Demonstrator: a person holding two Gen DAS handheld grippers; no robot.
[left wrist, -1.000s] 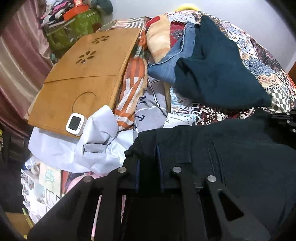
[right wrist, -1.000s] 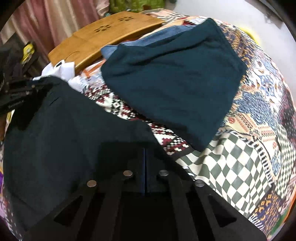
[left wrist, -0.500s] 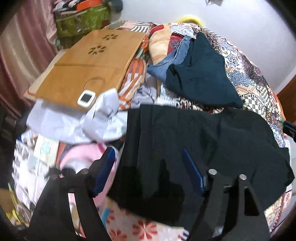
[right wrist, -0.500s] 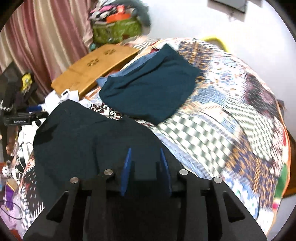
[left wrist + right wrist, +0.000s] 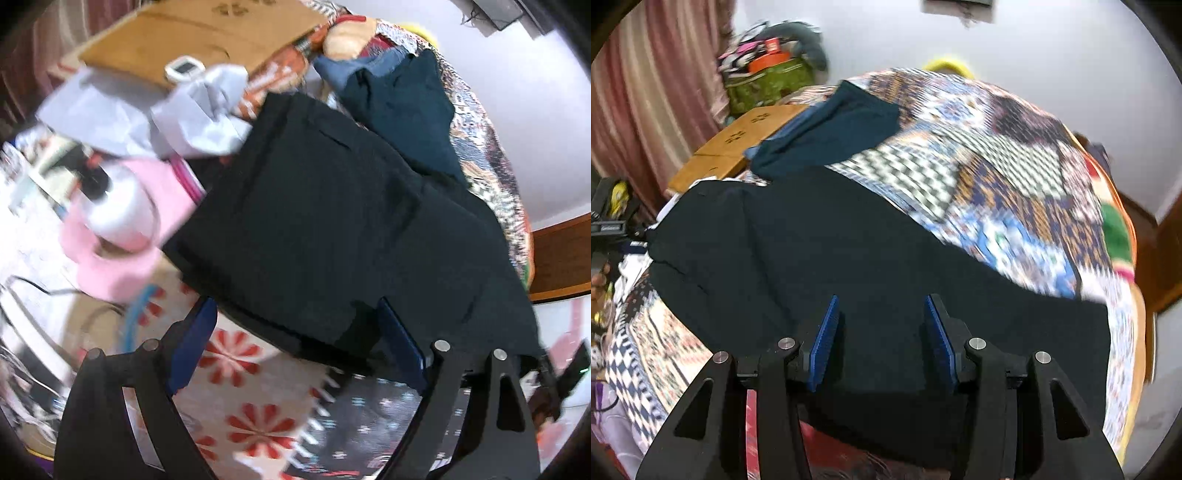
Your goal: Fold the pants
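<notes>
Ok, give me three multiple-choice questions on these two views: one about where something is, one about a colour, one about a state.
1. Where do the black pants lie?
A. on the patchwork bedspread
B. on the wooden lap desk
C. hanging from the curtain

2. What colour are the finger pads of the right hand-held gripper?
A. red
B. blue
C. white

3. What state is the left hand-held gripper in?
A. shut on the pants
B. shut on nothing
C. open

Answers:
1. A, quilt patches show on either side of the pants.
2. B, both pads look blue.
3. C, its fingers stand wide apart.
</notes>
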